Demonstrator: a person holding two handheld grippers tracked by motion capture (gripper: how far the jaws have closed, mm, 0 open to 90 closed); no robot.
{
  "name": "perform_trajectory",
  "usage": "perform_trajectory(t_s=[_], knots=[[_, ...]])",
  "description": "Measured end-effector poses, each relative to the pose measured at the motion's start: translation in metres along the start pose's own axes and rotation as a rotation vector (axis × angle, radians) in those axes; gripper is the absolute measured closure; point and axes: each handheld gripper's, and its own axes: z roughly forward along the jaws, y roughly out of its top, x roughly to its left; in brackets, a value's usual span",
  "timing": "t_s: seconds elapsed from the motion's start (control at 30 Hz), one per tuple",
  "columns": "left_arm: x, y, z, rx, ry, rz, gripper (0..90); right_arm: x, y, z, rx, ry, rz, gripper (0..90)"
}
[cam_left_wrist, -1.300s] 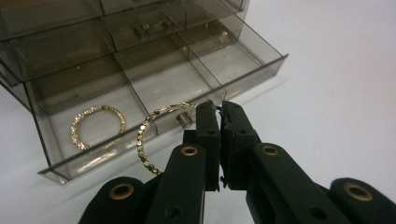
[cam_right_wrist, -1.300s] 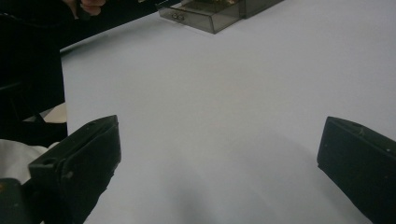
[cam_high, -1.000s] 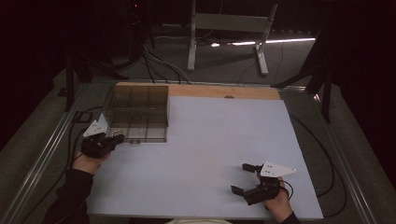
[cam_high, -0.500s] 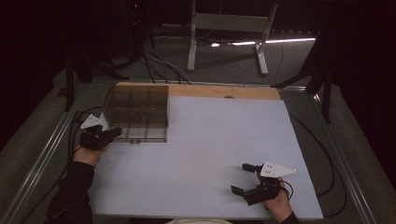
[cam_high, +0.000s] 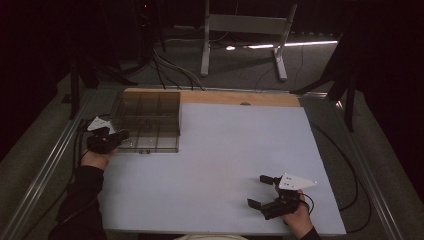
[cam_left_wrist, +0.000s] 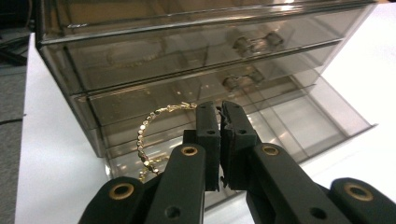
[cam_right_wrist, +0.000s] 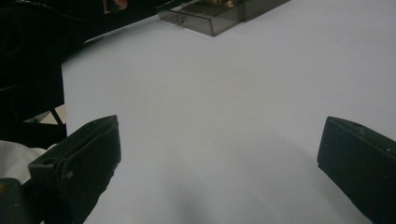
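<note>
Bracelet (cam_left_wrist: 148, 131), a gold chain of small beads, hangs from your left tool (cam_left_wrist: 219, 120), whose jaws are pressed together on one end of it; the loop curls down to the left of the jaws, right in front of the smoky clear drawer box (cam_left_wrist: 196, 60). That box stands at the far left corner of the white table (cam_high: 235, 150), with its bottom drawer (cam_left_wrist: 299, 116) pulled out toward you and other gold pieces dimly visible behind the upper drawer fronts. In the high view your left tool (cam_high: 120, 135) sits at the box's front left edge, beside the open drawer (cam_high: 150, 144).

The grip looks thin: only a link or so seems caught between the pads, so a quick swing or a jerk could let the chain slip and drop onto the table or behind the drawer. The dangling loop is the other worry, I think. If you carry it low across the drawer's front wall, it may snag on the rim or on a divider and pull free. Pressing the jaws against the light box might also shove it along the table.

Your right tool (cam_high: 266, 191) rests near the table's front right, well apart from the box, its jaws spread wide with nothing between them, so it is not steadying the box if it slides
</note>
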Motion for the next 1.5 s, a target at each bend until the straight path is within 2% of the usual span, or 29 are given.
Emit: perform_trajectory(t_s=[0.33,0.5,0.6,0.77,0.83,0.9,1.0,1.1,1.2,1.27,1.33,1.47,1.5], knots=[[0.009,-0.008,0.016,0.045,0.019,-0.023,88.1,0.000,0.000,0.001,0.004,-0.001,0.007,0.0],[0.007,-0.010,0.021,0.064,0.005,-0.031,88.0,0.000,0.000,0.002,0.009,-0.003,0.002,0.0],[0.006,-0.010,0.023,0.074,0.003,-0.022,88.0,0.000,-0.001,0.002,0.011,-0.006,0.001,0.0],[0.006,-0.011,0.024,0.070,-0.007,-0.035,86.8,-0.001,-0.001,0.001,0.015,-0.005,0.003,0.0],[0.005,-0.010,0.021,0.037,-0.037,-0.039,77.7,-0.001,0.000,0.001,0.014,-0.006,0.002,0.0],[0.002,-0.009,0.018,0.029,-0.031,-0.029,68.5,-0.001,-0.001,0.000,0.013,-0.006,0.004,0.0],[0.000,-0.007,0.015,0.019,-0.041,-0.028,60.4,0.000,0.000,0.000,0.011,-0.007,0.001,0.0],[-0.005,-0.004,0.009,-0.006,-0.038,-0.026,52.8,-0.001,0.000,0.000,0.012,-0.007,0.003,0.0],[-0.007,-0.003,0.006,-0.004,-0.032,-0.018,47.7,0.000,0.000,0.000,0.011,-0.006,-0.001,0.0],[-0.009,-0.002,0.003,-0.015,-0.030,-0.029,44.8,0.000,0.000,0.000,0.013,-0.007,0.002,0.0],[-0.013,-0.001,-0.002,-0.008,-0.007,-0.033,39.8,0.000,0.000,0.000,0.013,-0.007,-0.006,0.0],[-0.016,0.002,-0.007,-0.017,-0.005,-0.051,27.7,0.000,0.000,0.001,0.019,-0.005,0.001,0.0],[-0.019,0.004,-0.011,-0.027,-0.006,-0.056,27.0,0.000,0.000,0.000,0.017,-0.005,-0.002,0.0]])
